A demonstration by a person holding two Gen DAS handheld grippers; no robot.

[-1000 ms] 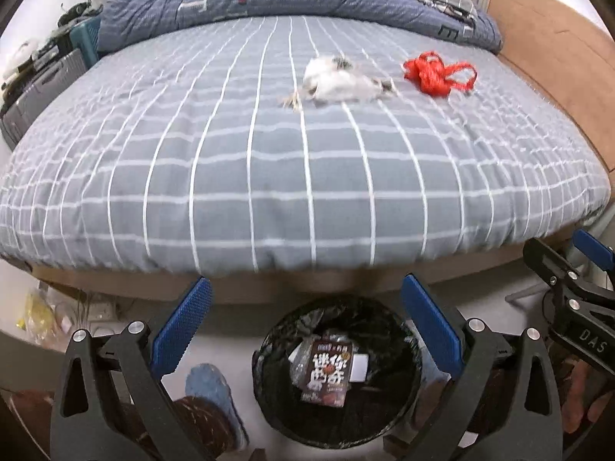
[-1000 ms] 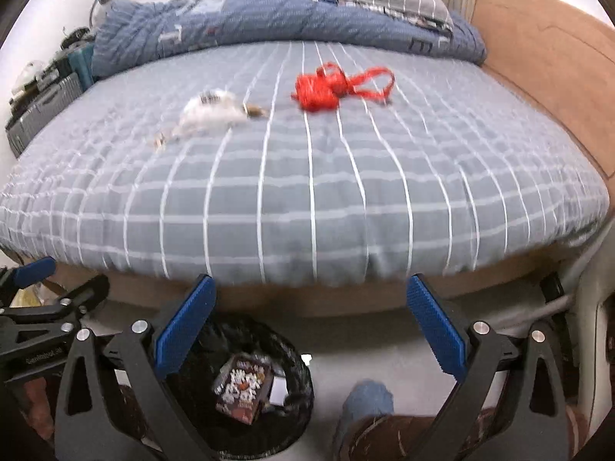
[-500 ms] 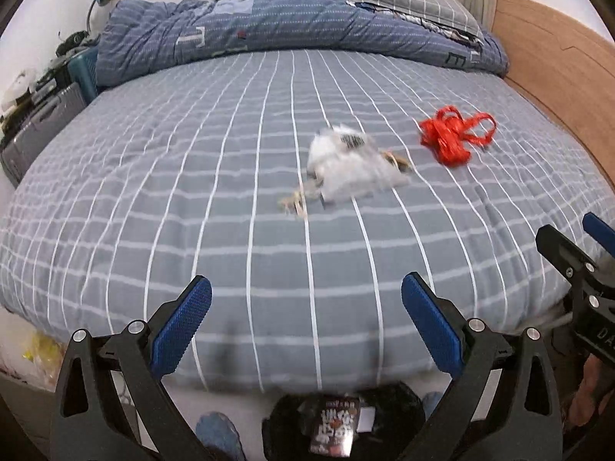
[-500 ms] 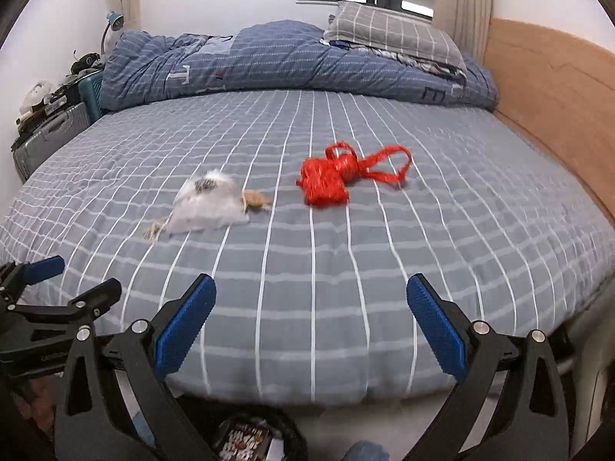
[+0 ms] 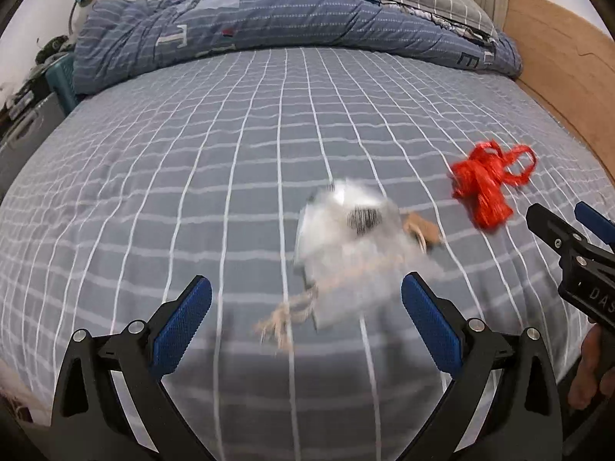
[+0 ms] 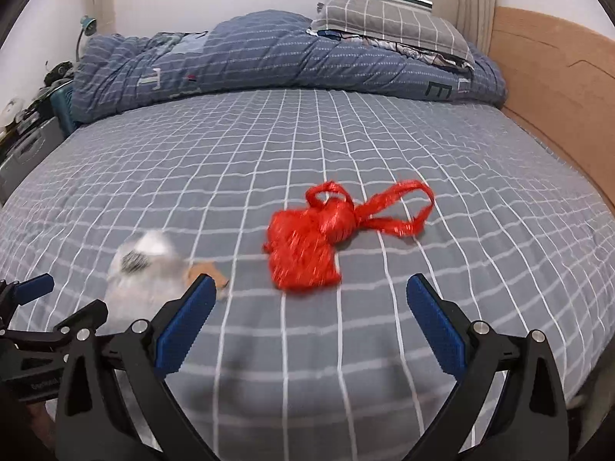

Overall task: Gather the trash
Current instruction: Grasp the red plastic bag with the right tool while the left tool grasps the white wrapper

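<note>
- The big bed fills most of both views, with a grey sheet marked in white squares.
- A blue blanket is bunched along the top of the frame, and a grey checked pillow sits on it at the upper right.
- The left gripper is at the bottom of its view, its two blue-padded jaws wide apart and holding nothing.
- The right gripper looks the same at the bottom of its view: jaws wide apart, nothing in them.
- A blurry white bag with a frayed string lies on the sheet, low in the middle of the left view, just above the open jaws.
- A red ribbon bundle lies in the middle of the right view, just beyond the jaws.
- A small brown scrap touches the white bag's right side.
</note>
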